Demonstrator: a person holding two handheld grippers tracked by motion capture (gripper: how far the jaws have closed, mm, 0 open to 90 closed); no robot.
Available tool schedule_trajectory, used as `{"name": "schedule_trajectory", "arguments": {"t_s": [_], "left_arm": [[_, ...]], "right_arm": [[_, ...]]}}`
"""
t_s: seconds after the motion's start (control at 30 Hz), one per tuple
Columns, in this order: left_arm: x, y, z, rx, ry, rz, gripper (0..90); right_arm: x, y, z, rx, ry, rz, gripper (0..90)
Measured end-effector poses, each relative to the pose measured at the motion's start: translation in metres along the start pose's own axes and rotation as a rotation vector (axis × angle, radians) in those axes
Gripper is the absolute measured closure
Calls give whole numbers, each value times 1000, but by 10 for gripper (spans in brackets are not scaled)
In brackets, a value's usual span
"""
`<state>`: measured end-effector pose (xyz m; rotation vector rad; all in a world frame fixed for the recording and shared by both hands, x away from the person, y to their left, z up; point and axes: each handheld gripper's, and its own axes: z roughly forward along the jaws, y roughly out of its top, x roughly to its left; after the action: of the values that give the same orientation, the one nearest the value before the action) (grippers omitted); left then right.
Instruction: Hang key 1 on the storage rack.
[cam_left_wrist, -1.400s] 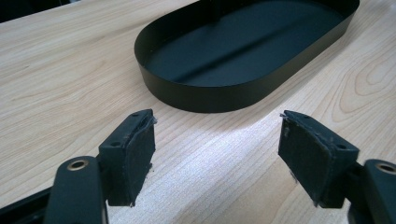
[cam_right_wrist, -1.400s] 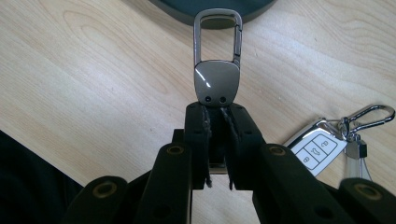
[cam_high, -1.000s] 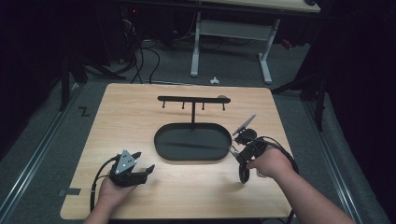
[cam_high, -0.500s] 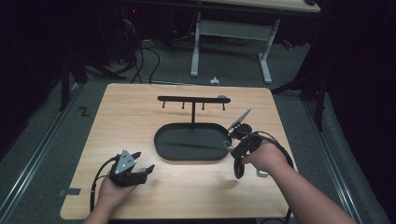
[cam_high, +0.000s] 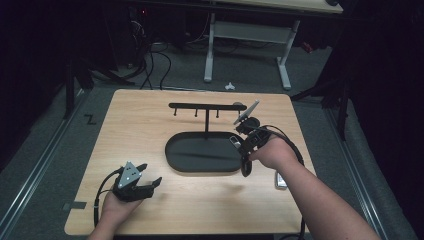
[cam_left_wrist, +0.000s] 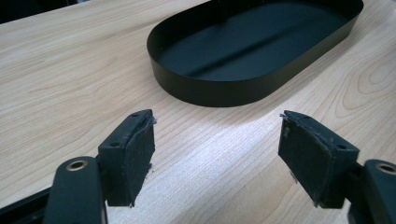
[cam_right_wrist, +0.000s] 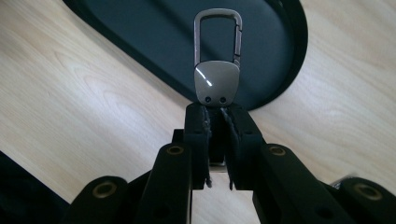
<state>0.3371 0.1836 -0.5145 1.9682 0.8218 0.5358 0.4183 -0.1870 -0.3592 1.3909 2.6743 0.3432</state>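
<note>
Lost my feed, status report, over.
Right tool shut on grey metal carabiner keychain above black oval tray. Left tool open, empty. Nothing blocking.

One carabiner clip (cam_right_wrist: 218, 65), one tray (cam_high: 204, 153)

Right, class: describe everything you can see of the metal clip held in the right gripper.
The clip looks like a grey metal carabiner keychain: a rounded rectangular loop with a spring gate on one side, above a smooth, shiny plate bearing two small rivets. Its lower end is hidden between the closed jaws of the right gripper, whose pads press on it from both sides. It points straight out from the jaws, off the table, over the rim of the black oval tray. Nothing else touches it.
</note>
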Motion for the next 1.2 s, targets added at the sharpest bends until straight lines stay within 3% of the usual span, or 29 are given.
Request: {"name": "schedule_trajectory", "arguments": {"t_s": [0.3,0.77,0.8,1.2], "left_arm": [[0,0,-1,-7,0,-5,273],[1,0,-1,-7,-1,-3,273],[1,0,-1,-6,-2,-1,273],[2,0,-2,-6,-4,-4,273]], "right_arm": [[6,24,-12,-42,9,-4,804],[11,53,-27,-77,-15,-1,804],[11,57,-28,-90,-10,-23,804],[14,67,-27,-93,-13,-17,804]]}}
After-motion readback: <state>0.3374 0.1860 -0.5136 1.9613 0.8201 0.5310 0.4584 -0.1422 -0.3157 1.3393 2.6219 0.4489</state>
